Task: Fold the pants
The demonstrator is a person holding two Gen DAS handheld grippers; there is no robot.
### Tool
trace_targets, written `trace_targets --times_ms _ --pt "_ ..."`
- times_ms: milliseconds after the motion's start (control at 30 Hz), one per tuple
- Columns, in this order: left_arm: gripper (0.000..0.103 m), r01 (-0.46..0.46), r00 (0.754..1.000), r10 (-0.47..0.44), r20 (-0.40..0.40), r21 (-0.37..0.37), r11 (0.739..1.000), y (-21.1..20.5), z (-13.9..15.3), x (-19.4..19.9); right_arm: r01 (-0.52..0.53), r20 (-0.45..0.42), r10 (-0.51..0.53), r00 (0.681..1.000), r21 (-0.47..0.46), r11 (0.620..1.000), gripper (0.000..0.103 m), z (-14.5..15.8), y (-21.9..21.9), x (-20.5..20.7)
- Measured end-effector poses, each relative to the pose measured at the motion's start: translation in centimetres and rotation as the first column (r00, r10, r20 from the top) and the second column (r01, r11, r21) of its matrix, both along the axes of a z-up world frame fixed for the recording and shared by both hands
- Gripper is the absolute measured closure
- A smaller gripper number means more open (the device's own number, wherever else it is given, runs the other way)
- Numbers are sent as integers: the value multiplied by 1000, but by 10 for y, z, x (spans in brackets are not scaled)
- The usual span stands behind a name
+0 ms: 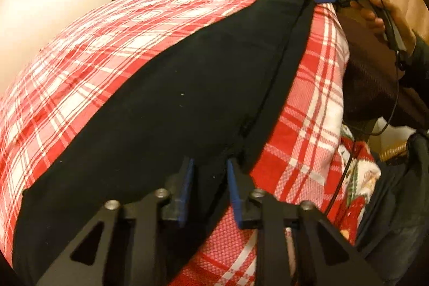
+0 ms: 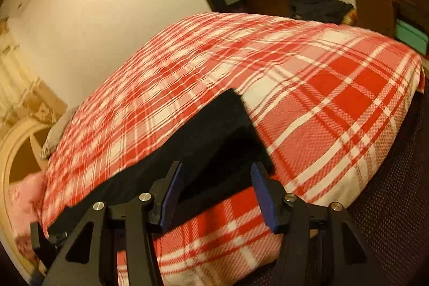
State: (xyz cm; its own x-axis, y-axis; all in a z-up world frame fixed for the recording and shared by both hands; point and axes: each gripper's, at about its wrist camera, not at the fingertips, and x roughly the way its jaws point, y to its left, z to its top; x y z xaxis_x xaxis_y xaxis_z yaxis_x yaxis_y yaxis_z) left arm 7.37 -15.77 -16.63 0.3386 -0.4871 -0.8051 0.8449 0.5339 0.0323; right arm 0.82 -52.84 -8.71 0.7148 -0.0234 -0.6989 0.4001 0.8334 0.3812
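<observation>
Black pants [image 1: 166, 109] are lying lengthwise-folded on the plaid bed [image 1: 80, 50]; we're pinching one end with the left tool [image 1: 210, 165], the right tool [image 2: 217, 173] is hovering half-open over the other end, and the cross fold's still waiting.

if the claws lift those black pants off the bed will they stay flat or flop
Probably flop: the black pants lie limp and flat, following the curve of the plaid bedspread. They look thin, so likely light. Lifted at one edge by the left claw, the rest would likely sag and drag, since the cloth shows no stiffness.
</observation>
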Motion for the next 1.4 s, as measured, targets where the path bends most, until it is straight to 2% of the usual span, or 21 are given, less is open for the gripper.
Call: trace_targets --times_ms 33,100,167,233,333,500,733,933,1033,1100,1133,1167,1267,1333,1400 --pt "87 -8 1000 7 -10 -7 1000 1 1 2 8 8 -8 1000 23 1000 50 0 -5 2" --pt "94 -8 999 7 -34 -15 1000 4 2 4 17 23 -17 1000 23 1000 61 2 -10 8" --pt "98 -8 999 8 -39 -1 1000 4 0 4 24 15 -24 1000 -9 1000 92 3 -12 16" --pt "99 -21 999 21 -47 -12 1000 5 2 6 6 5 -6 1000 -19 1000 95 4 -12 25" --pt "99 -32 998 29 -48 -70 997 13 16 9 -22 39 24 999 -61 998 96 19 -5 26" --pt "99 -39 998 32 -50 -132 990 29 34 5 -58 93 65 994 -76 995 96 34 0 7" --pt "100 -7 994 -4 -110 -99 995 25 8 -3 -12 9 12 1000 -37 999 96 -6 -21 -2" --pt "100 25 993 -32 -115 -65 998 17 -4 -11 -26 -19 25 1000 -60 998 96 -7 -21 2" --pt "99 29 993 -37 -116 -73 997 19 -5 -10 -28 -19 27 999 -35 999 95 -8 -25 -2" --pt "99 34 993 -43 -114 -85 996 23 -3 -13 -7 -19 6 1000 -43 999 85 -3 -26 -7" --pt "99 41 992 -52 -115 -92 995 24 -1 -15 18 -20 -20 1000 -79 997 73 0 -24 -9" --pt "99 50 992 -60 -107 -96 994 26 1 -18 49 -21 -52 998 -142 989 66 8 -20 -12" --pt "96 75 994 -84 -73 -116 990 32 13 -28 71 11 -70 997 -229 971 65 26 -8 -13" --pt "88 66 996 -73 -41 -143 987 36 22 -29 42 52 -30 998 -248 968 65 38 8 -7" --pt "76 35 999 -41 -34 -162 986 37 23 -24 -34 62 51 997 -251 967 64 42 27 6"
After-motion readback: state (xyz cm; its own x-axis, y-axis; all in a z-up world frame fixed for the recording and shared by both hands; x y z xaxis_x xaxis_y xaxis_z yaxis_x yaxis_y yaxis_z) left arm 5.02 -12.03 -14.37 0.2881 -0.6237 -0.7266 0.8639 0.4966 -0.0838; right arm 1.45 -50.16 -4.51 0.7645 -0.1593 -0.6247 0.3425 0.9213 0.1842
